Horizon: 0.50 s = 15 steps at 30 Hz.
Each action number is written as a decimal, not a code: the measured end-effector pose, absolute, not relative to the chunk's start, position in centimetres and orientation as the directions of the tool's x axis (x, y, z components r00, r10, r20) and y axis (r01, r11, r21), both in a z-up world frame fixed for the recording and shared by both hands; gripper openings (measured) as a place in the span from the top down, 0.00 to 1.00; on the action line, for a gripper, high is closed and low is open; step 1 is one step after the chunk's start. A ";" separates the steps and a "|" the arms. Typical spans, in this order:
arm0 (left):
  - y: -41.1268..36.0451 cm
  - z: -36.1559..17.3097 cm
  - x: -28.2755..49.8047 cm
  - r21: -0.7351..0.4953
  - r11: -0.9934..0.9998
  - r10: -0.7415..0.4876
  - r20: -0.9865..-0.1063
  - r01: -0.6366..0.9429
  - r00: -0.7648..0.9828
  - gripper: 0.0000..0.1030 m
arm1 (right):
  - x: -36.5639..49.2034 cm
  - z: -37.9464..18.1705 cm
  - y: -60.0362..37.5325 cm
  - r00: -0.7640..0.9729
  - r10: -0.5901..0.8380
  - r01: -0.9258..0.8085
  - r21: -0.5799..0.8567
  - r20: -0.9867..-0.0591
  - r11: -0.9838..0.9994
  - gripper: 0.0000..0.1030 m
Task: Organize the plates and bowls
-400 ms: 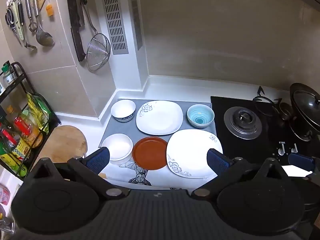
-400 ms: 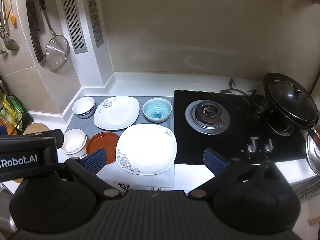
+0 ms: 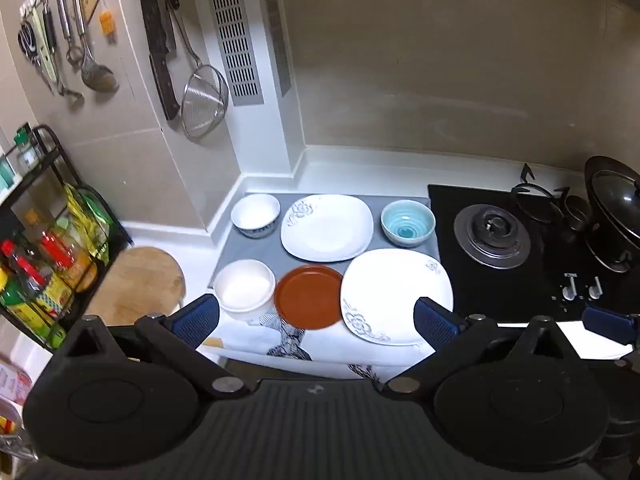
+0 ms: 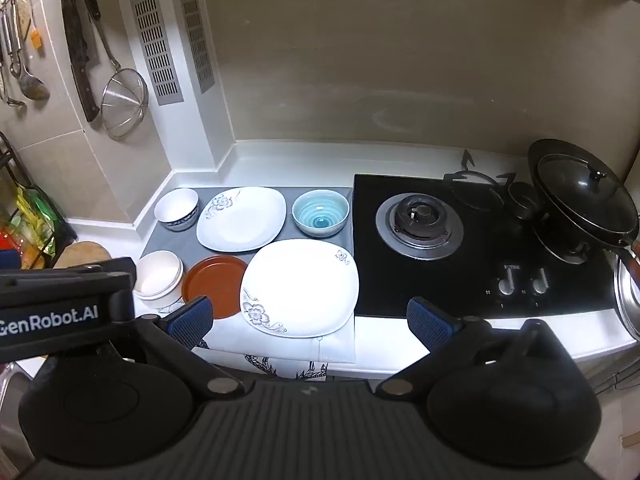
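On the counter beside the black gas stove [image 4: 460, 248] there is a grey mat [image 3: 240, 248], and all the dishes sit on it in two rows. At the back are a white bowl with a blue band [image 3: 256, 216], a square white plate with a flower print [image 3: 326, 226] and a blue bowl with rings inside [image 3: 407, 223]. At the front are a plain white bowl [image 3: 244, 290], a small round brown plate [image 3: 309, 297] and a bigger square flower plate [image 3: 396, 294], which hangs a bit over the mat's front edge. The brown plate touches the white bowl and seems to tuck just under the big plate's edge. The left gripper [image 3: 316, 318] and the right gripper [image 4: 308, 316] both hover above the front row with their jaws wide apart and nothing in them. I think these dishes are hard, smooth and slippery, and they would break if dropped. The big plates look heavy and lie flat, so the best place to pinch is the rim, maybe where it hangs over. The bowls look lighter, and a jaw can go inside and one outside the wall. Set each piece down softly so nothing chips.
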State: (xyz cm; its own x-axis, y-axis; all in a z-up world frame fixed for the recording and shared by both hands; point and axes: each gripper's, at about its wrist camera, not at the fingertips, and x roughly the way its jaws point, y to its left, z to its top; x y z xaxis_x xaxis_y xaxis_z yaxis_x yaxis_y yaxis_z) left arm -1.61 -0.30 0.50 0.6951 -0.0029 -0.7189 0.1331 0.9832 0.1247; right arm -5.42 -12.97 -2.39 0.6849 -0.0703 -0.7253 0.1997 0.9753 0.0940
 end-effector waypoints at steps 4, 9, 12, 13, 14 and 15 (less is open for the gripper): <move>-0.1 0.4 -1.7 0.107 0.986 -0.010 -0.729 0.129 0.685 0.00 | -5.7 -2.3 -12.7 0.679 -0.076 0.206 0.090 -0.731 0.974 0.00; 0.2 0.3 -1.7 0.111 0.987 0.001 -0.732 0.118 0.681 0.00 | -6.0 -2.3 -12.3 0.677 -0.069 0.201 0.094 -0.733 0.975 0.00; 0.3 0.3 -1.7 0.120 0.986 0.008 -0.733 0.117 0.680 0.00 | -6.1 -2.6 -12.3 0.675 -0.063 0.199 0.099 -0.735 0.975 0.00; 0.4 0.2 -1.6 0.123 0.985 0.010 -0.733 0.118 0.681 0.00 | -6.0 -2.5 -12.3 0.674 -0.061 0.198 0.100 -0.736 0.975 0.00; 0.4 0.3 -1.6 0.127 0.985 0.013 -0.732 0.117 0.681 0.00 | -6.0 -2.5 -12.3 0.675 -0.060 0.199 0.103 -0.735 0.975 0.00; 0.4 0.3 -1.6 0.134 0.984 0.019 -0.729 0.116 0.684 0.00 | -6.1 -2.6 -12.3 0.675 -0.058 0.201 0.107 -0.735 0.974 0.00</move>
